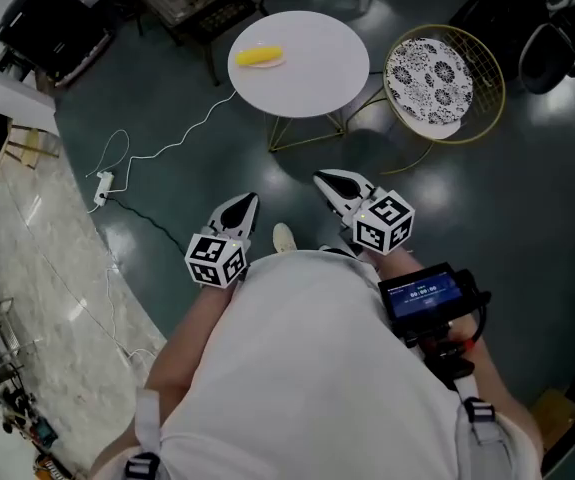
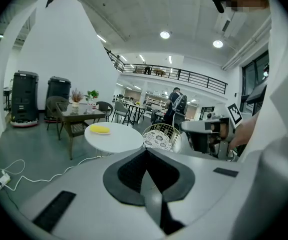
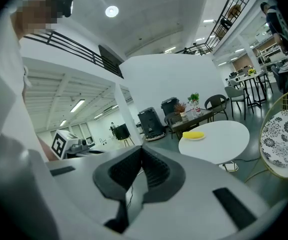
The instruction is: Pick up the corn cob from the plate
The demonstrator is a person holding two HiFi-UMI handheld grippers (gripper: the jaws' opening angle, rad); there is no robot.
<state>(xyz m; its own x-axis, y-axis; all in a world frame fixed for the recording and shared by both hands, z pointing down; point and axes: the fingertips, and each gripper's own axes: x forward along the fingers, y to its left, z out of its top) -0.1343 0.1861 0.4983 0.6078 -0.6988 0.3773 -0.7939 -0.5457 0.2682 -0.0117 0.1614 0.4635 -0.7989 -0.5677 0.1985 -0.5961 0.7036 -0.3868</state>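
The corn cob (image 1: 258,57) is seen lying on a small plate (image 3: 195,138) near the far edge of the round white table (image 1: 317,78), well apart from both grippers, which are held low and close to the person's body. The left gripper (image 1: 247,201) and the right gripper (image 1: 325,180) are both seen with jaws pressed fully together, and nothing is held or touched by either. A gold wire chair with a patterned cushion (image 1: 429,80) is placed just beside the table.
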